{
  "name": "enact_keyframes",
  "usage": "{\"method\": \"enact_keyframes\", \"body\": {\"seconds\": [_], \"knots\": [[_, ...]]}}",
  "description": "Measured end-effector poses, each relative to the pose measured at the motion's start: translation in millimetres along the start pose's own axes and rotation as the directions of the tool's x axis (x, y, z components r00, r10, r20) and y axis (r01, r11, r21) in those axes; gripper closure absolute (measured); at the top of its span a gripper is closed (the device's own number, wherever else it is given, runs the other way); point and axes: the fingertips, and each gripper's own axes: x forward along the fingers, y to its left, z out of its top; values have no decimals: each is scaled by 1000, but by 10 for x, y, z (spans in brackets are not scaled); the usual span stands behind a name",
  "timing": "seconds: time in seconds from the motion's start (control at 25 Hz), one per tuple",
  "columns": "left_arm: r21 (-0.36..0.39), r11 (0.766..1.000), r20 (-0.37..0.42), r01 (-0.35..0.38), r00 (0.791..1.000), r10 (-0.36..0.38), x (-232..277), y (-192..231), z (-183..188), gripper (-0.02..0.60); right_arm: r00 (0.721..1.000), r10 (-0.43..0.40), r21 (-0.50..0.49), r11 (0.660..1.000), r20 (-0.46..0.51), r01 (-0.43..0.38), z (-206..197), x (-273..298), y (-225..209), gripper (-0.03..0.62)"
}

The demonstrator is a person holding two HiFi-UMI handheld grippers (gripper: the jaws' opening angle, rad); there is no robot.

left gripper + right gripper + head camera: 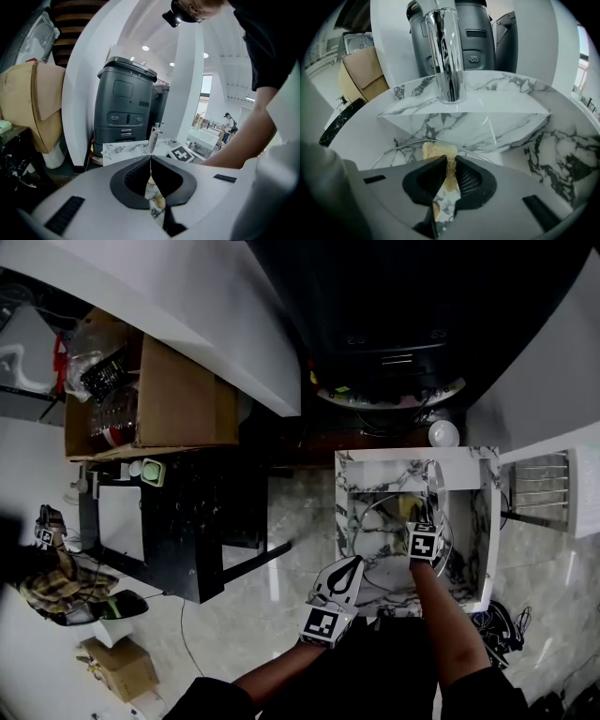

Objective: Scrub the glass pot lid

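Observation:
A glass pot lid (382, 551) with a metal rim (396, 151) lies tilted in the marble sink (412, 458). My right gripper (418, 521) reaches into the sink from the front. In the right gripper view it (449, 163) is shut on a yellow sponge (437, 150), and the sponge sits against the lid near its rim. My left gripper (353, 564) is at the sink's front left. Its jaws (151, 159) are shut, with what looks like the lid's thin edge (151, 169) caught between them. The chrome tap (447, 51) stands at the back of the sink.
A dark grey bin (124, 103) stands behind the sink. A cardboard box (178, 399) and a black table (187, 521) are to the left. A wire rack (539, 486) is on the right, and cables (492, 624) lie on the floor.

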Motion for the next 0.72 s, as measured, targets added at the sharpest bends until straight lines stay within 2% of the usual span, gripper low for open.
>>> {"method": "enact_keyframes", "body": {"seconds": [0.32,0.72], "knots": [[-6,1000,-14,-5,1000,5,-63,-161,-89,565,1000,-29,-15,999,9,30,-56,-60,-123,531],[-26,1000,1,-9,1000,9,-77,-418,-41,565,997,-79,101,992,4,78,-215,-183,-437,531]]}}
